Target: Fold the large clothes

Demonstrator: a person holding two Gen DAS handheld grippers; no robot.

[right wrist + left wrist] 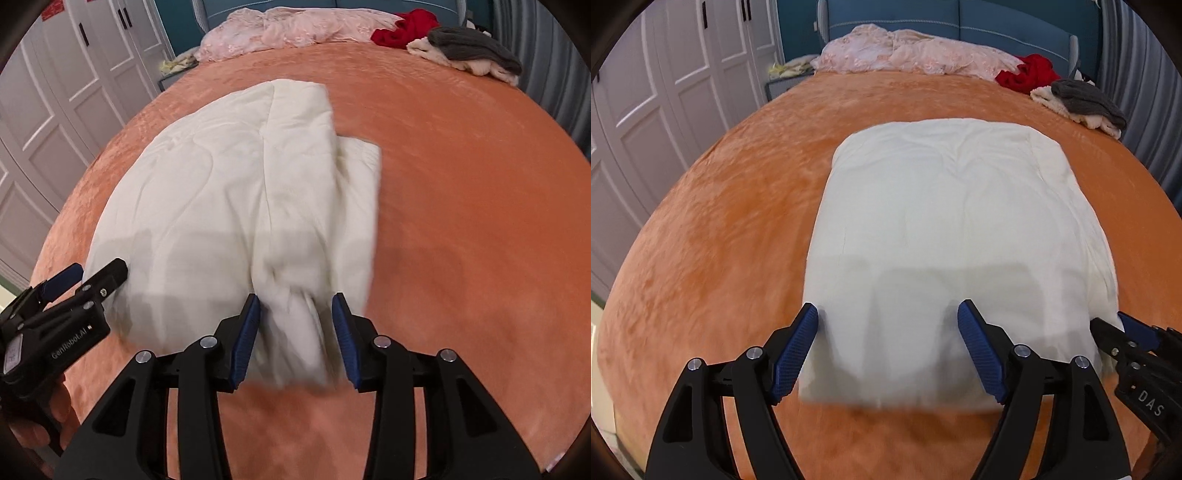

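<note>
Cream garment [945, 206]: lay folded into a broad pad at the middle of the orange bed cover [713, 229], its near edge lifted toward me.
Left gripper [888, 328]: my jaws stood wide apart, the near edge between the blue pads; whether they pressed it I could not tell.
Right gripper [295, 314]: my jaws were clamped on a bunched corner of the cream garment at 6 o'clock.
Pink bedding [905, 51]: heaped at 12 o'clock by the blue headboard [960, 18].
Red cloth [404, 22]: lay at 1 o'clock, just beside a grey knit [472, 48] resting on a pale garment [476, 66].
White wardrobe doors [657, 92]: stood at 10 o'clock.
</note>
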